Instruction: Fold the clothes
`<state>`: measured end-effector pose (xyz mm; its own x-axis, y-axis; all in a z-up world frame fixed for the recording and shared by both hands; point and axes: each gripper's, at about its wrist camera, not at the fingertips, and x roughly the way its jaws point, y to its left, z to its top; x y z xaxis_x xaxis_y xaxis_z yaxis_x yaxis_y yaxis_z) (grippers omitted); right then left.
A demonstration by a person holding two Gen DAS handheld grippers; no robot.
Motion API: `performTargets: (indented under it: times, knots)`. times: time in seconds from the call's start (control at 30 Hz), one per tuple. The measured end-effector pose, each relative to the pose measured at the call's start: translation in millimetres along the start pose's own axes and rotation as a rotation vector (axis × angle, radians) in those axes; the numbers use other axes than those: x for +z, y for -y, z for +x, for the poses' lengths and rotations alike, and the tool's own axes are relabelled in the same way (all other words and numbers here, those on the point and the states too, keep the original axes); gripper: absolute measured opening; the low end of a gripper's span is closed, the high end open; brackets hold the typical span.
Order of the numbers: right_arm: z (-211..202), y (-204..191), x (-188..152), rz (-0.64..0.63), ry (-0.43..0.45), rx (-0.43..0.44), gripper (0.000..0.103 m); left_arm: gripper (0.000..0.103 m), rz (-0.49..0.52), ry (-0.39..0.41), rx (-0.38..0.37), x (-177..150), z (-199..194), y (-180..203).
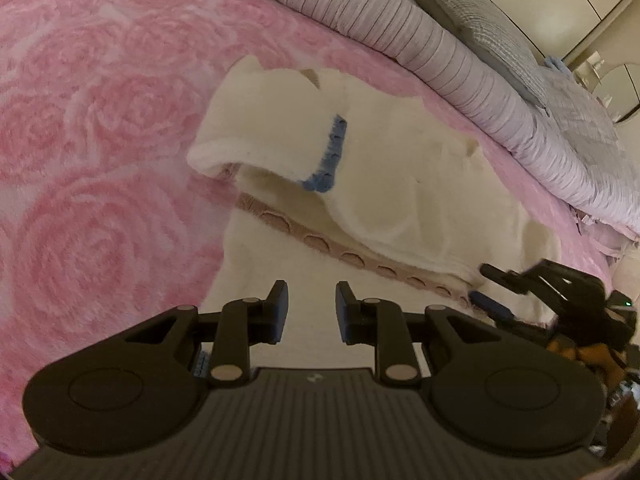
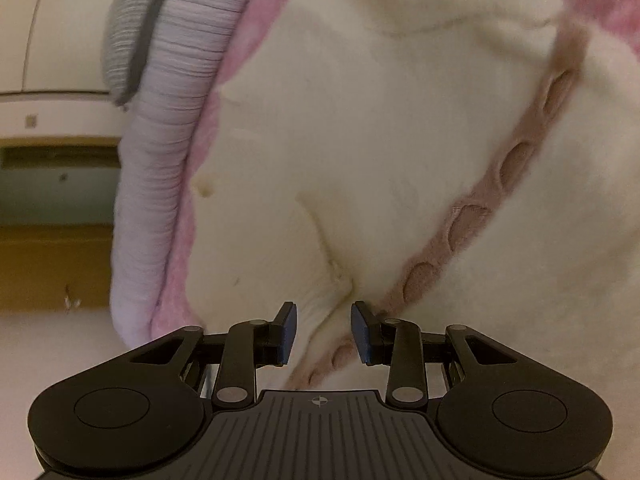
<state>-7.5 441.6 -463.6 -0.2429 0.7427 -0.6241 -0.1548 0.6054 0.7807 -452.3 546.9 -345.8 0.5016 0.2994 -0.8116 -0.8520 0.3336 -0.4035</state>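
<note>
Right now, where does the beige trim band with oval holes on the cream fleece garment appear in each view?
Left wrist view: beige trim band with oval holes crosses the centre diagonally.
Right wrist view: it curves down the right side.
Shared landmark: striped lilac duvet.

Cream garment (image 1: 400, 168) on pink blanket (image 1: 100, 120)

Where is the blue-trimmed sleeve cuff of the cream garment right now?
In the left wrist view the blue-trimmed cuff sits mid-frame, folded across the cream garment on the pink rose blanket, just above the tan scalloped band.
</note>
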Motion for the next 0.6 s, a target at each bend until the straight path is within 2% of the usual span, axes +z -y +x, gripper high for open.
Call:
performTargets:
  times: [0.03, 0.07, 0.1, 0.17, 0.27, 0.3, 0.43, 0.5, 0.6]
  knots:
    - [4, -4, 2, -0.026, 0.011, -0.006, 0.032, 0.02, -0.002, -0.001, 0.001, 0, 1, 0]
    - [8, -9, 4, -0.052, 0.022, -0.011, 0.019, 0.02, -0.005, -0.002, 0.0, 1, 2, -1]
    - [11, -15, 6, -0.087, 0.036, -0.018, 0.01, 0.02, -0.004, -0.002, -0.003, 3, 3, -1]
    - [0, -38, 7, -0.238, 0.111, -0.011, 0.009, 0.02, 0.006, 0.004, -0.005, 6, 4, 0]
    - [-38, -60, 17, -0.377, 0.277, 0.046, 0.009, 0.02, 0.038, 0.009, -0.01, 10, 9, 3]
    - [-49, -59, 22, -0.39, 0.314, 0.029, 0.009, 0.02, 0.049, 0.008, -0.01, 10, 11, 4]
    - [-67, -33, 55, -0.35, 0.366, -0.109, 0.009, 0.02, 0.077, -0.009, 0.001, 12, 25, 9]
    - [-71, -24, 66, -0.335, 0.373, -0.114, 0.009, 0.02, 0.089, -0.014, 0.007, 11, 30, 11]
    - [-73, -27, 70, -0.389, 0.387, -0.108, 0.009, 0.02, 0.098, -0.026, 0.018, 9, 36, 13]
